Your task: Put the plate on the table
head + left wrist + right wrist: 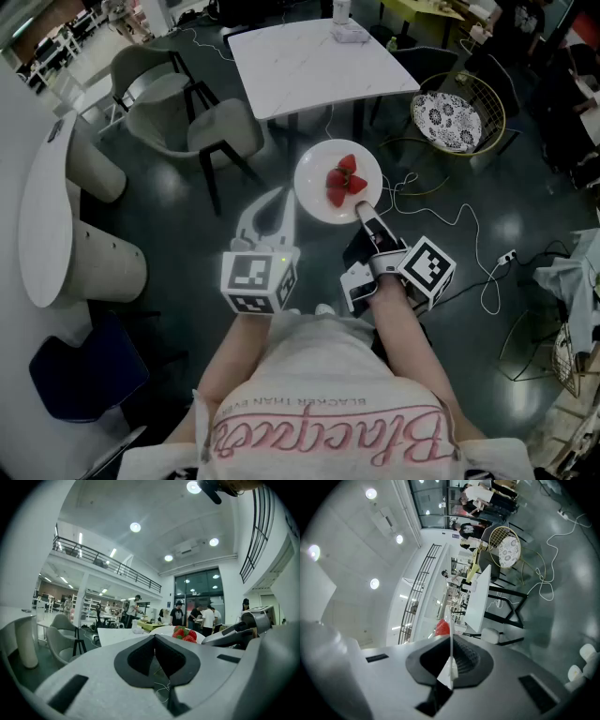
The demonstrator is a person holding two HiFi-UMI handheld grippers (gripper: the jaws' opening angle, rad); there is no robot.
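White plate (pixel 314 178) of strawberries (pixel 345 180) hangs above the floor, short of the tabletop's (pixel 319 66) near edge, its rim clamped by the right gripper (pixel 367 216). In its own view, the left gripper (pixel 155 641) is clenched on nothing and half hides the plate. The right gripper view shows the plate edge-on, with the strawberries mostly hidden.

The white desk (pixel 309 75) is mostly bare, with a small box (pixel 350 35) at its far edge. A grey chair (pixel 223 129) crowds its left, a wicker chair (pixel 457 117) its right.
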